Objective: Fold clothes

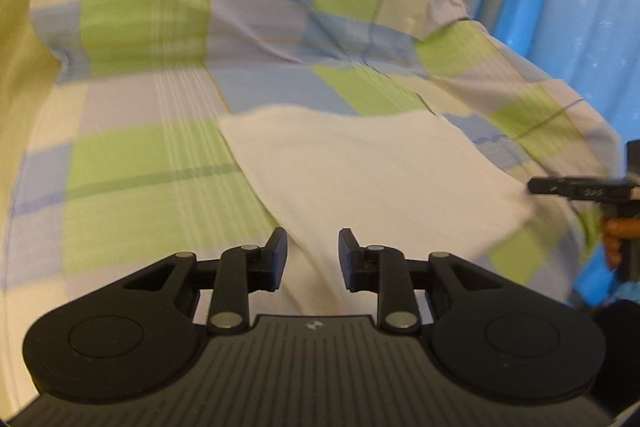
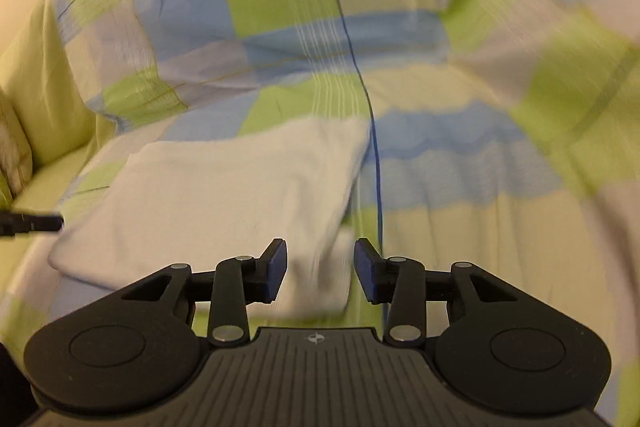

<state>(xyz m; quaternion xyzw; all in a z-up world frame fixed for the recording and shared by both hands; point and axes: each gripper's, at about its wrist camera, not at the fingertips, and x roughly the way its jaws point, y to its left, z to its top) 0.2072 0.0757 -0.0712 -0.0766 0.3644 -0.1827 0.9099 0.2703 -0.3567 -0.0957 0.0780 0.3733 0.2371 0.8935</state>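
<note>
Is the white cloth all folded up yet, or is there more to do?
Partly done, it seems: the white cloth lies as a flat rectangle on the checked bedcover, so some folding looks finished. Nothing is in hand: the left tongs and right tongs are open over its near edge. Probably another fold is left.

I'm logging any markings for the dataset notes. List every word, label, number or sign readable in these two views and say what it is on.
No readable words or numbers.
Small white emblem on the left tongs' ribbed body: a symbol, not text.
Same emblem on the right tongs' ribbed body.
Pale marks on the right tongs' finger, seen from the left view: too blurred to read.
The white garment and checked bedding carry no print.
</note>
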